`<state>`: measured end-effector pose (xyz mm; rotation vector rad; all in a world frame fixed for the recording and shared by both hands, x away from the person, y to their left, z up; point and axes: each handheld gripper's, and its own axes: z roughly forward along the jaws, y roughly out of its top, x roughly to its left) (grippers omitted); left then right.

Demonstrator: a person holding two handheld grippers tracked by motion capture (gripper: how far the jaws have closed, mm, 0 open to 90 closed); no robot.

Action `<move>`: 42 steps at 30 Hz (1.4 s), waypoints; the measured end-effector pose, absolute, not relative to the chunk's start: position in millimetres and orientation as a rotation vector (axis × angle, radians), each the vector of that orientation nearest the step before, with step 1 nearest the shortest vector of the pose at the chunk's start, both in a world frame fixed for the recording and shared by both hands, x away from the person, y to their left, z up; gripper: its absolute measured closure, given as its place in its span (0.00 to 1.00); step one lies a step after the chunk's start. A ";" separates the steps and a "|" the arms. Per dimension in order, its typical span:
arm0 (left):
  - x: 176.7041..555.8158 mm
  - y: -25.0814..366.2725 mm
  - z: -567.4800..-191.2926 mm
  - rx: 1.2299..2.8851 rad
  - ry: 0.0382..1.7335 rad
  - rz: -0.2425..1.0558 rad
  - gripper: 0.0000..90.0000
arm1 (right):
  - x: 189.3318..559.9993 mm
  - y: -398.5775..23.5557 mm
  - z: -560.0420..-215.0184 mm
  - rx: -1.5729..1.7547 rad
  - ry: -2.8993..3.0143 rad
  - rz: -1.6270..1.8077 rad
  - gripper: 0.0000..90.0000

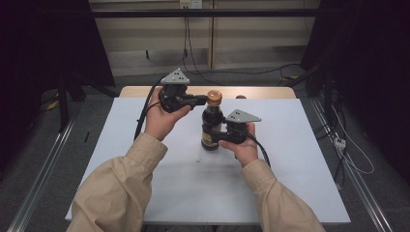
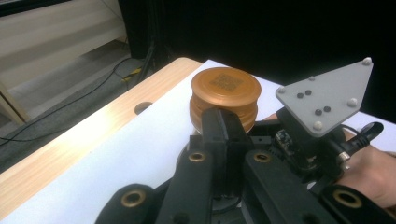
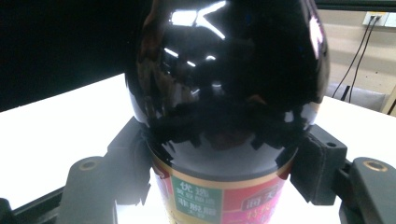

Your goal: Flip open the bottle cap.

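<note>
dark bottle (image 1: 211, 126) standing upright mid-table (image 1: 300, 159), right gripper (image 1: 227, 137) clamping its body. left gripper (image 1: 202, 100) pinching orange cap (image 1: 214, 97). cap looking seated; unscrewing seemingly just starting, removal remaining.

table: white rectangular tabletop (image 1: 290, 169) with light wood far edge (image 1: 261, 92)
floor: grey carpet (image 1: 96, 121), black cables (image 1: 241, 72) trailing
wall: beige panelled wall (image 1: 154, 34), white socket (image 1: 190, 4)
sides: black curtains (image 1: 367, 58)
rails: metal floor rails (image 1: 38, 179)
</note>
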<state>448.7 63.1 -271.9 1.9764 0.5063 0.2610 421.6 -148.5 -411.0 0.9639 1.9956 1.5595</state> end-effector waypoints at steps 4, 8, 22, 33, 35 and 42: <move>449.3 62.4 -272.5 1.969 0.505 0.257 1.00 | 422.1 -149.2 -410.9 0.968 1.997 1.560 0.35; 448.8 62.3 -271.3 1.975 0.505 0.257 1.00 | 422.2 -149.1 -411.2 0.967 1.996 1.559 0.35; 440.3 76.5 -230.4 1.946 0.517 0.281 1.00 | 418.3 -114.1 -404.2 0.812 2.091 1.422 0.33; 438.8 95.7 -241.2 1.948 0.523 0.276 1.00 | 426.4 -122.2 -408.4 0.875 2.060 1.495 0.33; 439.7 97.0 -245.7 1.959 0.531 0.269 1.00 | 427.0 -126.3 -409.1 0.884 2.059 1.508 0.33; 446.8 95.1 -263.5 1.994 0.565 0.236 1.00 | 426.6 -132.7 -411.4 0.907 2.045 1.541 0.33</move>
